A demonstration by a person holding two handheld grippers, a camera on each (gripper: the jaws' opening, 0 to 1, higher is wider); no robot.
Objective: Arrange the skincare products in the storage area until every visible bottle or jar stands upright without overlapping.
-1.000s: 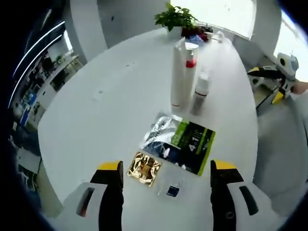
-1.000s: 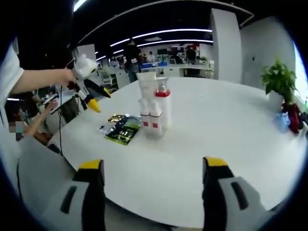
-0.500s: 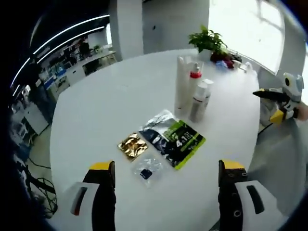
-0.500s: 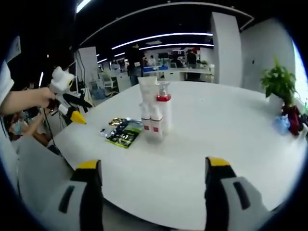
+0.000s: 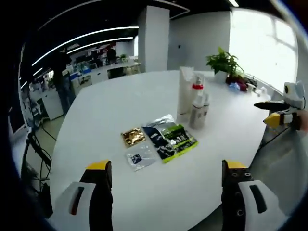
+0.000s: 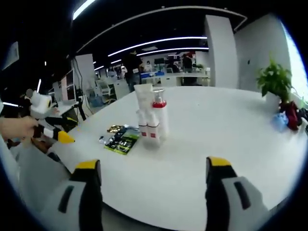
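The left gripper (image 5: 164,173) hung over the near edge of a big white table (image 5: 120,101). Its jaws were wide apart and held nothing. The right gripper (image 6: 153,173) was the same, wide open and empty, low at the table's edge.

In the left gripper view, the bottles (image 5: 192,98) stood up together in a tight bunch at about 1 o'clock from the middle. A tall white tube (image 5: 185,92) was at the back and a bottle with a red band (image 5: 197,89) beside it. Flat packets lay on the table nearer the jaws: a green and black packet (image 5: 172,139), a gold one (image 5: 133,136) just left of it, and a small clear one (image 5: 139,158) below that.

A plant (image 5: 222,61) stood far off at 1 o'clock.

In the right gripper view, the bottles (image 6: 150,119) stood near the middle, with the packets (image 6: 119,138) at 8 o'clock of them. A hand (image 6: 19,127) held the other gripper at 9 o'clock.
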